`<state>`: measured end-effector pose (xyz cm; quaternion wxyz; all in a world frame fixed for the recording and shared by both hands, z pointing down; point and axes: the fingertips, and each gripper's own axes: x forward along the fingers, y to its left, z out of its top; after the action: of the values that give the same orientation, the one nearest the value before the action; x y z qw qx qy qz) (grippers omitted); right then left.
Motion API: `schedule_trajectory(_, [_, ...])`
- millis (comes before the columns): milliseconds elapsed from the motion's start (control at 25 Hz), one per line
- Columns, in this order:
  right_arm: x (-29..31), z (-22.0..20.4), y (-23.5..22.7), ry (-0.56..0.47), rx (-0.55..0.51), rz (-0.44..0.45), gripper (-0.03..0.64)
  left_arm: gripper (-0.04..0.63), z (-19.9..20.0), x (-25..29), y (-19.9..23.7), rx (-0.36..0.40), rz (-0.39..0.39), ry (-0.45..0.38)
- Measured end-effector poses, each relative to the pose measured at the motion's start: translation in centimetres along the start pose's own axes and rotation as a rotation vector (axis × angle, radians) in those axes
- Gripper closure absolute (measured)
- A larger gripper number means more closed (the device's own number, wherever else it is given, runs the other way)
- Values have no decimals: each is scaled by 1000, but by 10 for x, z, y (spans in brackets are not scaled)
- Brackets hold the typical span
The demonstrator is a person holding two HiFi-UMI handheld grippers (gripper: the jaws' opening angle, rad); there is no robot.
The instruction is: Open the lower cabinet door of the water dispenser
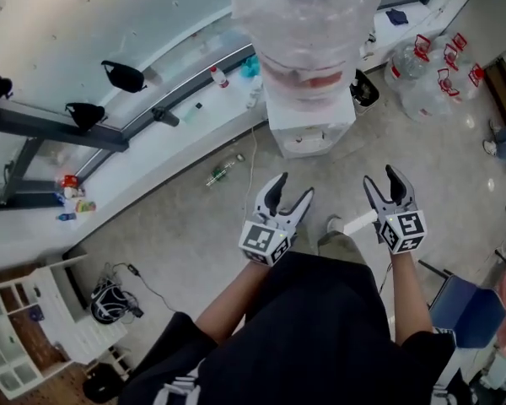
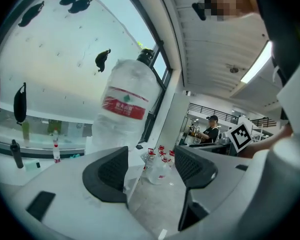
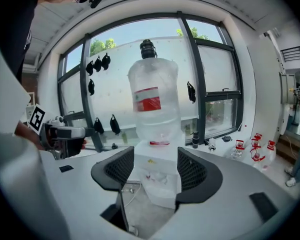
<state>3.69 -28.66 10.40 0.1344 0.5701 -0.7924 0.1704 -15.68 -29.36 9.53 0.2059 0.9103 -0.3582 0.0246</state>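
Two tongs (image 1: 291,191) (image 1: 381,178), jaws apart, water dispenser (image 1: 310,118) ahead

— What is cut off in the head view?
— The bottle (image 1: 308,32) at twelve o'clock is cut by the top edge. The dispenser (image 1: 310,125) under it is seen from steeply above, so its lower door cannot be made out. The shelf (image 1: 17,344) at eight o'clock is cut by the left edge.
— And in the gripper views?
— In the left gripper view the dispenser is largely covered by the left gripper (image 2: 150,161) at six o'clock. In the right gripper view its flanks are covered by the right gripper (image 3: 151,169), and the print on the label (image 3: 147,99) is too small to be read.
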Motion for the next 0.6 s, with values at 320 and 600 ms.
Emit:
schedule_trajectory(320, [0,-32,-31,22,-44,-23,379,324,-26,11,-1,3,7,13])
schedule_trajectory(600, [10,-110,-70,71,-71,63,378,324,-89,29,-13,5,98,5])
